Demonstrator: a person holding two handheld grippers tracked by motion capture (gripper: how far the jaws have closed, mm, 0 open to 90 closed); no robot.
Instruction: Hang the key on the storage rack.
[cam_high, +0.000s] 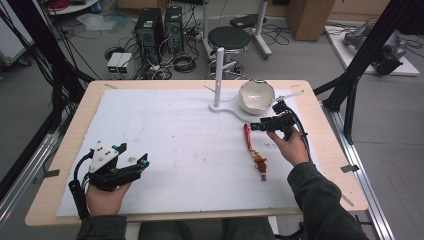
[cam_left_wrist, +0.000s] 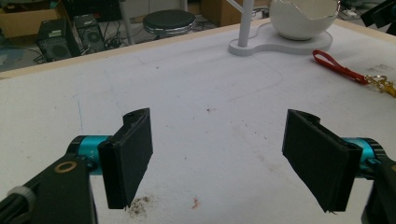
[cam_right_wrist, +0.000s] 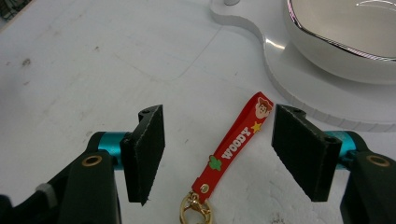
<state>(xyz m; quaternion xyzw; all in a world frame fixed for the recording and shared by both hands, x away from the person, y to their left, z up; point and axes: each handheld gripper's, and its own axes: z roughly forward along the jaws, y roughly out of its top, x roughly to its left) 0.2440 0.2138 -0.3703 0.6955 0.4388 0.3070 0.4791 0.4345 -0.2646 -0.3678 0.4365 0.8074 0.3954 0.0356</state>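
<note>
- Bowl (cam_high: 256, 96), white with a jagged eggshell rim, sits on a flat white stand (cam_high: 231, 108) with an upright post (cam_high: 219, 75) at the far right of the bench (cam_high: 65, 145); its inside looks bare in the high view.
- Bench carries a scuffed white mat (cam_high: 175, 145) over a pale wooden top; beyond it are a black stool (cam_high: 229, 37), computer towers (cam_high: 150, 27) and tangled cables on a grey floor.
- Red "WOODY" key strap (cam_right_wrist: 233, 142) with a gold clasp (cam_right_wrist: 195, 209) lies flat on the mat just beside the stand.
- Right gripper (cam_right_wrist: 219, 154) has its jaws wide, one on each side of the strap's upper half, neither touching it.
- Left gripper (cam_left_wrist: 219, 163), jaws wide over bare mat, rests at the near left, well apart from the strap.
</note>
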